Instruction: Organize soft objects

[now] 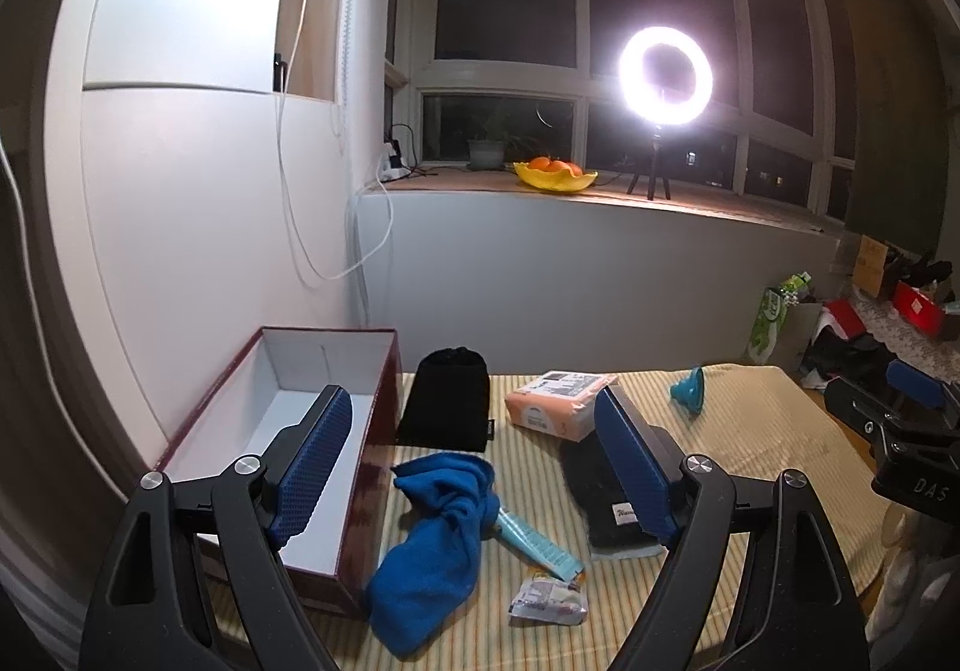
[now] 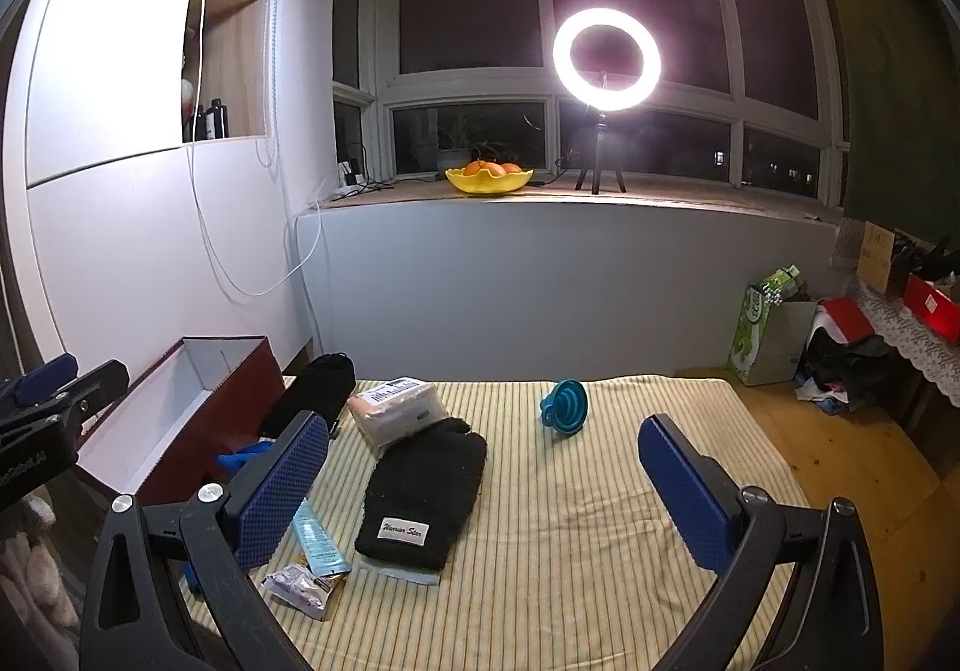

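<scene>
A striped yellow mat (image 2: 570,521) is laid on the floor, and the soft items are spread over its left half. The left gripper (image 1: 474,467) is held above the mat with its jaws spread wide and nothing between them; its blue pads (image 1: 315,467) are seen on either side of a crumpled blue cloth (image 1: 432,539), which lies on the mat just beside a dark red box (image 1: 384,431). The box stands open at the mat's left edge and its white interior is exposed. A black pouch (image 1: 447,401) is placed flat near the far end of the box. A peach-coloured wrapped pack (image 1: 555,401) rests behind a black knitted hat (image 2: 423,497), the two touching; a white label is sewn on the hat's near cuff. A light-blue tube (image 1: 534,536) and a small crinkled wrapper (image 1: 549,602) lie near the front of the mat, between the cloth and the hat. The right gripper (image 2: 480,485) is likewise held with its jaws wide apart and empty, the hat being seen between them on the mat below. A teal collapsible funnel (image 2: 564,407) sits apart toward the far side of the mat. On the windowsill, a lit ring light (image 2: 606,59) and a yellow fruit bowl (image 2: 489,179) are placed.
</scene>
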